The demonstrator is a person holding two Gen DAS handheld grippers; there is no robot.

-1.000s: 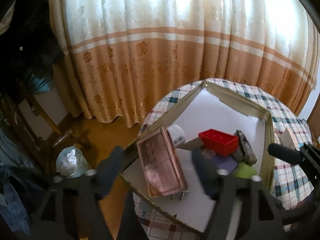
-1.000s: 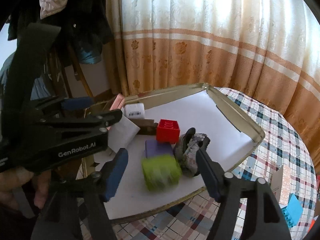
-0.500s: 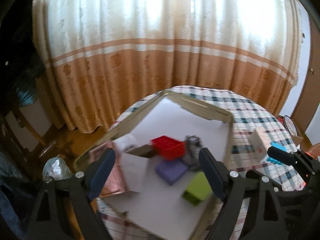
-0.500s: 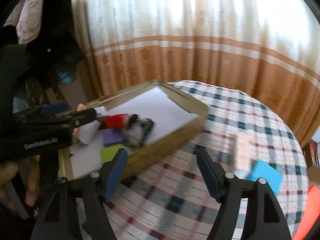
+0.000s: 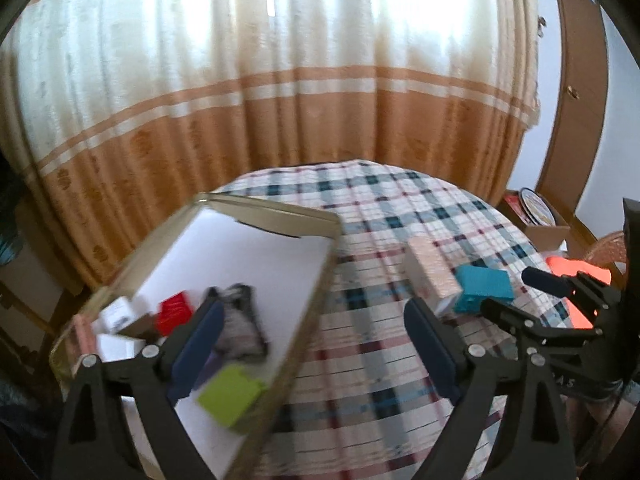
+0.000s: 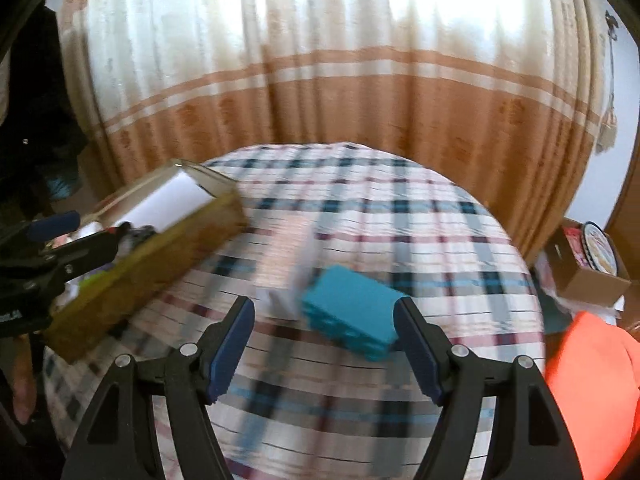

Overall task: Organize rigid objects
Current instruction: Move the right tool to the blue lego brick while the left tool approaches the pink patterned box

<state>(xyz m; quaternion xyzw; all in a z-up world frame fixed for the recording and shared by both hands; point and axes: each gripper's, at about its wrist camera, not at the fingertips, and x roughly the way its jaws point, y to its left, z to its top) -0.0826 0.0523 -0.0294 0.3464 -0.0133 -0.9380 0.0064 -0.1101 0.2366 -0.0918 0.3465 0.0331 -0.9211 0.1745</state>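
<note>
A shallow cardboard box [image 5: 320, 276] with a white floor sits at the left of the round plaid table [image 5: 392, 368]. In it lie a red brick [image 5: 174, 312], a grey lumpy object [image 5: 240, 320], a green block [image 5: 230, 396] and white boxes [image 5: 120, 316]. A teal brick [image 6: 352, 312] and a pale pink box [image 6: 284, 256] lie on the cloth to the right of it. My left gripper [image 5: 316, 352] is open and empty over the box's right wall. My right gripper [image 6: 324, 344] is open and empty, just short of the teal brick. The box also shows at the left of the right wrist view [image 6: 160, 248].
An orange and cream curtain [image 5: 280, 120] hangs behind the table. An orange object [image 6: 592, 380] lies at the table's right edge. A cardboard carton [image 6: 588, 276] with a round tin stands on the floor at the right, by a wooden cabinet [image 5: 576, 100].
Both grippers have swung right, away from the box and towards the teal brick and pink box. The left gripper let go of the pink copper-coloured box earlier and is empty.
</note>
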